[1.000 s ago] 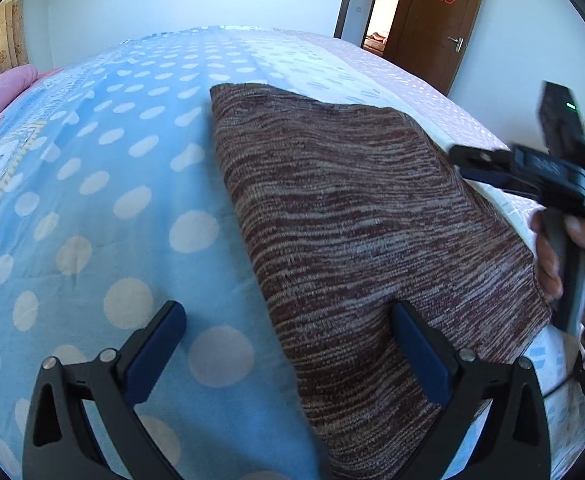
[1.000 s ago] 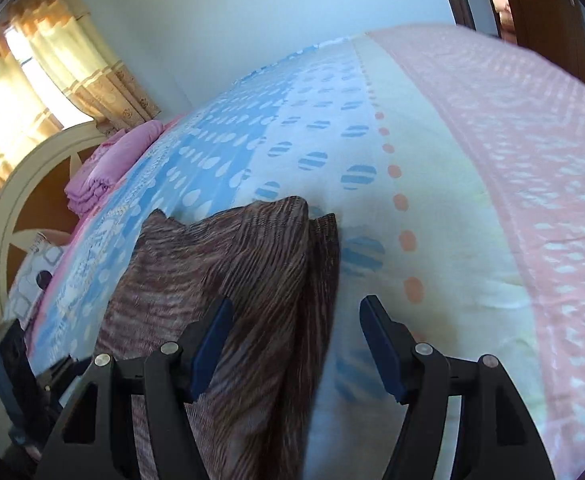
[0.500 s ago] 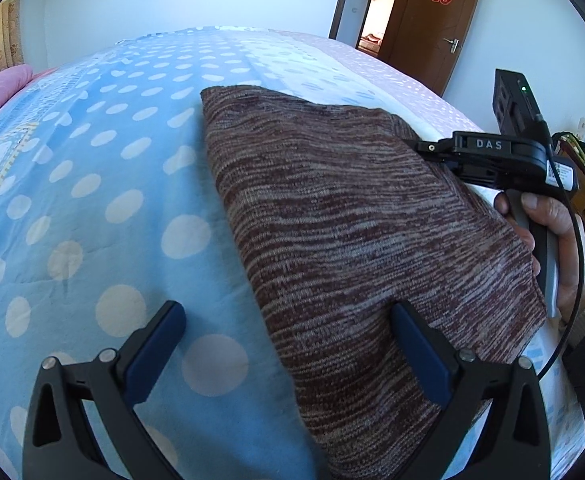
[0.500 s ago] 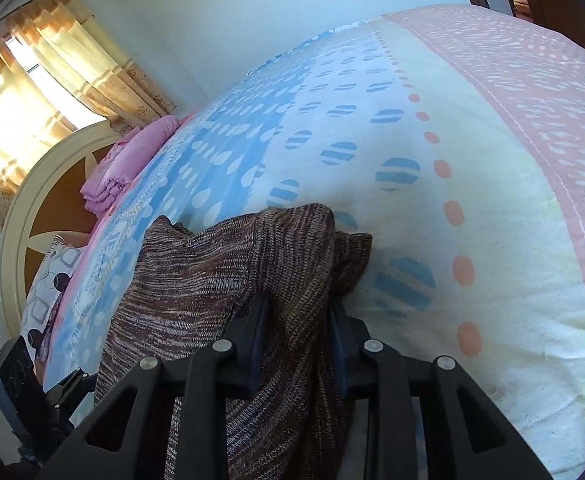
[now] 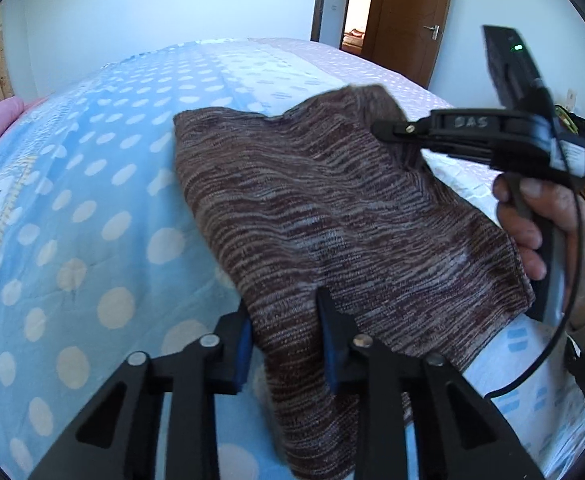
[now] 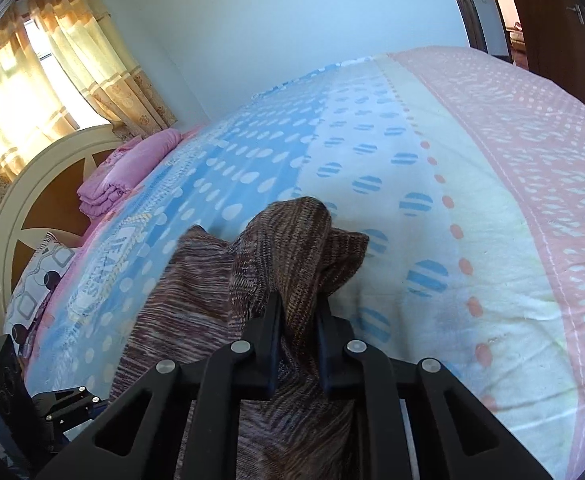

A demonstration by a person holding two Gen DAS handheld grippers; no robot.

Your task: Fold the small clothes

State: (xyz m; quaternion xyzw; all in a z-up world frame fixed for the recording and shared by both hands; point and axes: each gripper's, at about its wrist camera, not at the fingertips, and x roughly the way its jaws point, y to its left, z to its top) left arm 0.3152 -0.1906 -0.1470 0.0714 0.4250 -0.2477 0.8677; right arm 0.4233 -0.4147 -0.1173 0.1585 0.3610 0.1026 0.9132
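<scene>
Bed (image 5: 92,208): I am working over its dotted blue cover, which is spreading ahead of and below both claws. Risk: a pad is catching the cover along with the knit, so the sheet is dragging up with the fold.

Knit (image 5: 332,208): brown striped garment, lying flat ahead of the left claw, its far corner lifting off the bed at the right claw. Risk: two uneven lifts are skewing the fold line; loose knit is stretching or bunching rather than creasing.

Left claw (image 5: 284,344): jaws have just been closing and are now pinching the knit's near edge between the blue pads. Risk: only a thin bite, slipping out as I raise it.

Right claw (image 6: 298,340): jaws have just been closing, now nearly together, clamping a bunched fold that is rising just ahead of the tips. Risk: several layers are caught, so the corner is folding over crooked.
</scene>
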